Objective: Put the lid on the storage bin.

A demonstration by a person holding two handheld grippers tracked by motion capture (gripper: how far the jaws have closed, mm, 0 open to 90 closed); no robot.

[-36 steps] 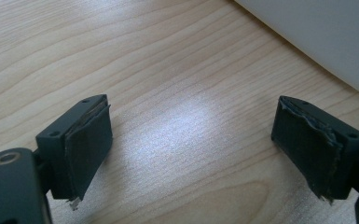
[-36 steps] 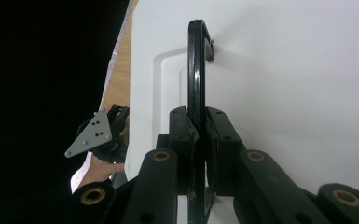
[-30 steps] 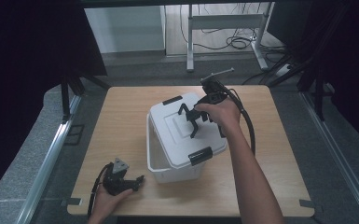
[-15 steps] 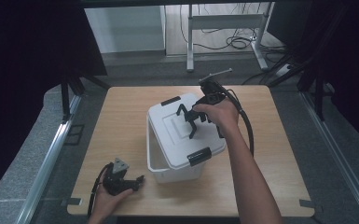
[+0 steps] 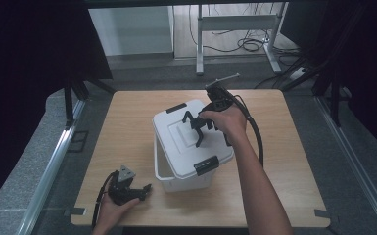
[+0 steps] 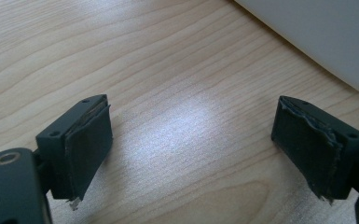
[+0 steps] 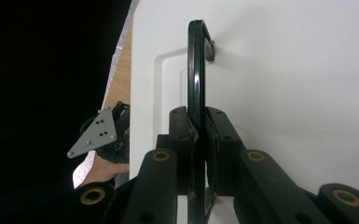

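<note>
A white lidded bin [image 5: 181, 180] stands mid-table. Its lid [image 5: 176, 142] sits askew, raised off the bin's left rim so a strip of the inside shows there. My right gripper [image 5: 199, 128] is shut on the lid's black handle [image 5: 192, 121]. In the right gripper view the jaws pinch the thin handle bar [image 7: 196, 70] from both sides against the white lid [image 7: 284, 70]. My left gripper [image 5: 144, 190] lies at the table's front left, held by a hand. It is open over bare wood [image 6: 191, 140], with the bin's wall [image 6: 317, 32] just beyond it.
Black latches sit at the lid's far end [image 5: 176, 107] and near end [image 5: 206, 165]. The wooden table [image 5: 127, 122] is bordered by grey floor strips. A metal desk frame [image 5: 235, 22] and cables stand beyond the far edge. The right gripper's cable [image 5: 257, 137] loops beside the bin.
</note>
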